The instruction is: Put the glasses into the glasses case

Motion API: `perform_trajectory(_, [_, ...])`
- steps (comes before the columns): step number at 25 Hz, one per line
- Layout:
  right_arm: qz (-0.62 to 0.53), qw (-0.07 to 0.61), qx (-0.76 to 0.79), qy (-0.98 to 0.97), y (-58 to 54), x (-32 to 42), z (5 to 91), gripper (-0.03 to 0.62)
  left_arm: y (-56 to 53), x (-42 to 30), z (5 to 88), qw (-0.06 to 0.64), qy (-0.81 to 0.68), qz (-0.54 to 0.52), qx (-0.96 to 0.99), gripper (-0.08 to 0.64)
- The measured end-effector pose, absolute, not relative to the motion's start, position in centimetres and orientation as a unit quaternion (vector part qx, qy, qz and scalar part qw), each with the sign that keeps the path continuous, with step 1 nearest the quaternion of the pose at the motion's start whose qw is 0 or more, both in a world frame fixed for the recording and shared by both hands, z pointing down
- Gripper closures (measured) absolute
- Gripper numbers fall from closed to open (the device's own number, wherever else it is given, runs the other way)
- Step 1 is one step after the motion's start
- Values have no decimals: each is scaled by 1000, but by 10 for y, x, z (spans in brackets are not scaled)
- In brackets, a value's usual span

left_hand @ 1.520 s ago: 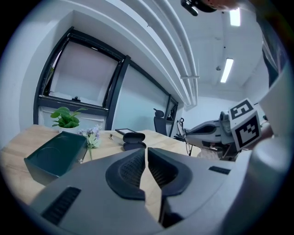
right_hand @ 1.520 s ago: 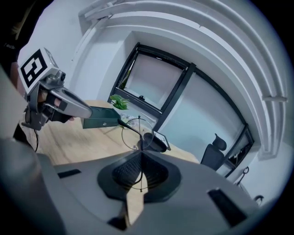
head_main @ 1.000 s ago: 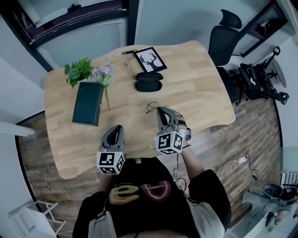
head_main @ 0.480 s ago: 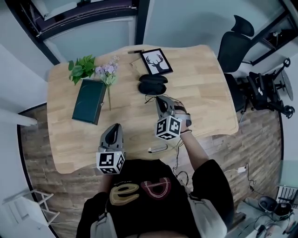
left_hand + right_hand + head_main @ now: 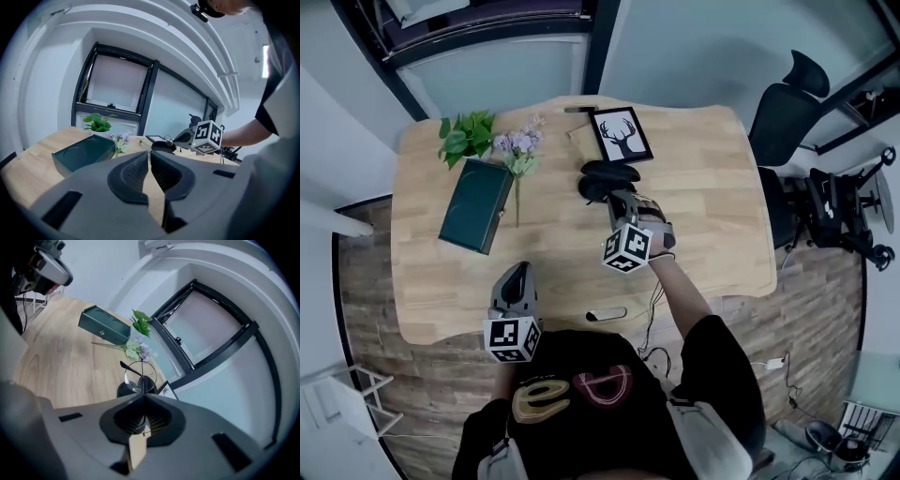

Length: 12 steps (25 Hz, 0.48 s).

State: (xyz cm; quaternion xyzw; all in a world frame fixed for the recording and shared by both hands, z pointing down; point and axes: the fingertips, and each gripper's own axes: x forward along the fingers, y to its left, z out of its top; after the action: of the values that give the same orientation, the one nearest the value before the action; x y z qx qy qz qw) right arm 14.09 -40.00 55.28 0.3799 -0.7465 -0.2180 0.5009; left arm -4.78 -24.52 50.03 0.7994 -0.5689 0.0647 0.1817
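Presently: right gripper (image 5: 142,401) is clamping its jaws on the glasses (image 5: 139,373), holding them right by the case (image 5: 602,178) on the surface (image 5: 703,206). Left gripper (image 5: 149,159) is hovering near the front edge, jaws together, nothing between.

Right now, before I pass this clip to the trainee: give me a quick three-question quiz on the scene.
1. True or false: the right gripper has its fingers shut on the glasses.
2. Which lies closest to the case? A) deer picture B) green box C) flowers
3. Fill in: the left gripper holds ____.
Key: 1 true; 2 A; 3 nothing.
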Motion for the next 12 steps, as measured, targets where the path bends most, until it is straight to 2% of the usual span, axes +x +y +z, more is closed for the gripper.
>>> perform_trajectory(12, [-210,550,323,-741,-430,141,606,581,-258,-41,493,171,-579,60,795,529])
